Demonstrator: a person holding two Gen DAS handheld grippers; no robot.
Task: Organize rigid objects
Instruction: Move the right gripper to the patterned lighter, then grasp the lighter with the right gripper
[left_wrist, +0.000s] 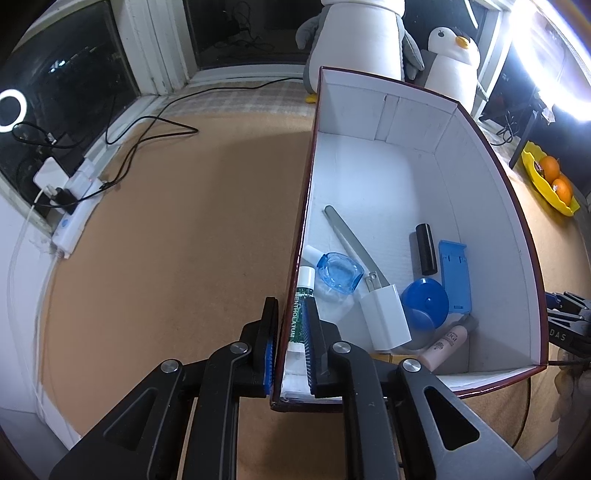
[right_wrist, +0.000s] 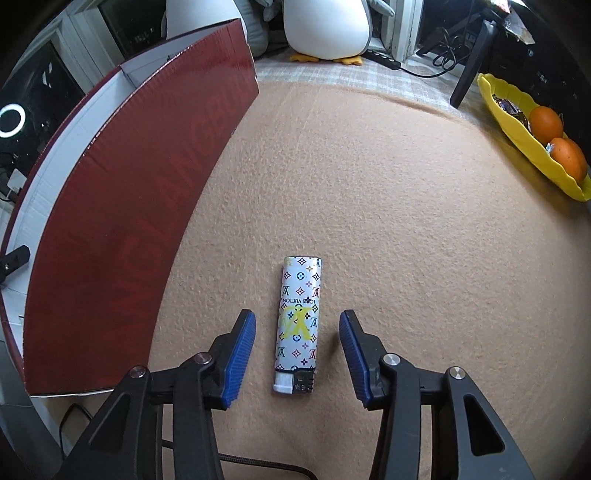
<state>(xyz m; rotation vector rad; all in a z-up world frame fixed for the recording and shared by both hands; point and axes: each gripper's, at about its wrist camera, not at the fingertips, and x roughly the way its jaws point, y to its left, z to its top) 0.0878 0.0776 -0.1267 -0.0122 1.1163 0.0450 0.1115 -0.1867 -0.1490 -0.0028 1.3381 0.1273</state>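
My left gripper (left_wrist: 290, 347) is shut on the left wall of the red box (left_wrist: 301, 229), one finger outside and one inside. The box has a white inside and holds several small things: a Mentholatum tube (left_wrist: 301, 306), a blue glass dish (left_wrist: 340, 273), a metal file (left_wrist: 351, 243), a white charger (left_wrist: 386, 317), a blue lid (left_wrist: 424, 301), a black cylinder (left_wrist: 426, 249), a blue holder (left_wrist: 456, 277) and a pink tube (left_wrist: 447, 345). My right gripper (right_wrist: 297, 350) is open with a patterned lighter (right_wrist: 299, 325) lying between its fingers on the beige mat. The box's red outer wall (right_wrist: 129, 229) stands to its left.
A yellow tray with oranges (right_wrist: 535, 140) sits at the far right edge. Stuffed penguins (right_wrist: 325, 29) stand at the back. A power strip with chargers and cables (left_wrist: 70, 195) lies along the left window sill. The beige mat (left_wrist: 177, 240) covers the table.
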